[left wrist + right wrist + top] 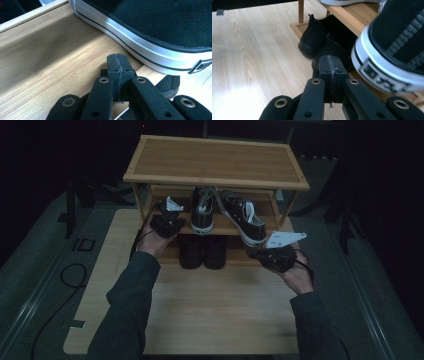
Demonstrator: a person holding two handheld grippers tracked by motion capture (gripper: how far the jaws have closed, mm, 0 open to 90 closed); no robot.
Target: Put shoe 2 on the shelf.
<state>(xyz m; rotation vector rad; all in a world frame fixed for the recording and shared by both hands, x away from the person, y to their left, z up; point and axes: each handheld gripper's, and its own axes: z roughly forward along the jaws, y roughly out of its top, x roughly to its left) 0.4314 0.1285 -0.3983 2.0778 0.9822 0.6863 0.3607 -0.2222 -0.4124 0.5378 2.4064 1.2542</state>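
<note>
High view: two sneakers on the rack's (pixel 215 160) middle shelf, one crooked.
Both grippers, left gripper (pixel 167 222) and right gripper (pixel 276 256), have jaws together, empty; the tilted sneaker (pixel 243 217) overhangs beside the right jaws and, I judge, needs straightening; the other sneaker (pixel 203 210) sits straight.

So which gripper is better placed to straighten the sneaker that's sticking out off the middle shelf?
Probably the right gripper: it sits shut just below the overhanging sneaker, whose heel looms beside its jaws. The left gripper, also shut, is beside the other sneaker.
</note>
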